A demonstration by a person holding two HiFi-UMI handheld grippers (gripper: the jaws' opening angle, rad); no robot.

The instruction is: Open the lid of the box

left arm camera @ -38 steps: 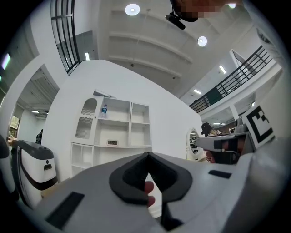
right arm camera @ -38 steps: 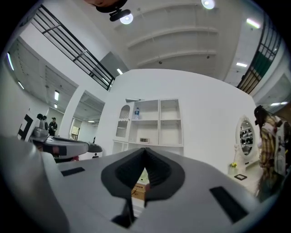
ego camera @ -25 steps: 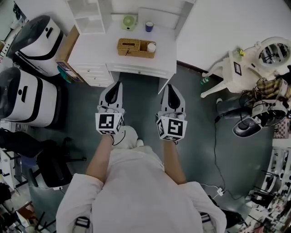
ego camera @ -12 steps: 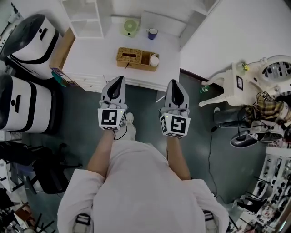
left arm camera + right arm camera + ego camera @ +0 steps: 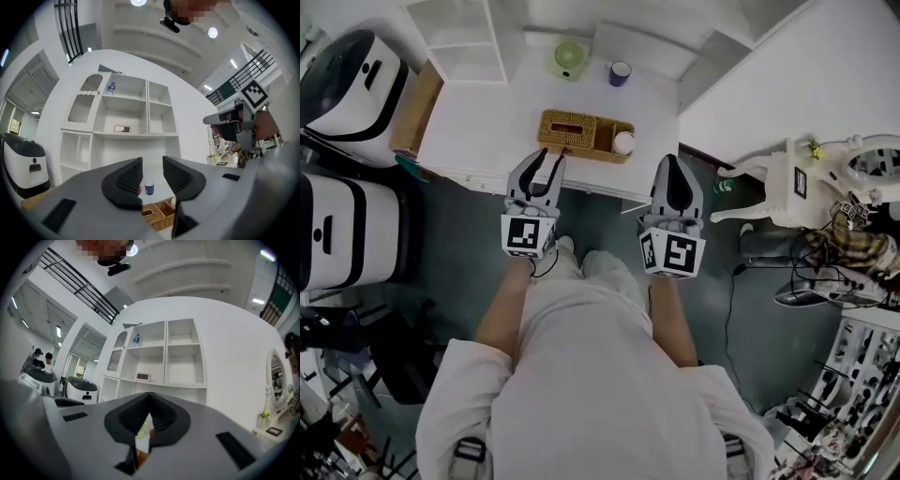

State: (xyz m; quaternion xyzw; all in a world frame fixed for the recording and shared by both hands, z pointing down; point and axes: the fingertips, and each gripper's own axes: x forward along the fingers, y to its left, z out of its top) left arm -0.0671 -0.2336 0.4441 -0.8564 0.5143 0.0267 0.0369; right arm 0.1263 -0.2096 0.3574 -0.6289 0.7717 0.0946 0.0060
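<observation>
Head view is showing the person stepping closer to the worktop (image 5: 478, 122): the left gripper (image 5: 547, 161) is now reaching the wicker box (image 5: 572, 131), its jaws opening on nothing, while the right gripper (image 5: 672, 164) is keeping its jaws together; lid grasp likely coming

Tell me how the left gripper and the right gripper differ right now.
Left gripper: jaws apart and opening, nothing between them; right gripper: jaws shut, tips together. In the head view the left gripper's tip overlaps the wicker basket's near edge; the right gripper's tip lies right of it. Both are empty and point toward the white desk.
</observation>
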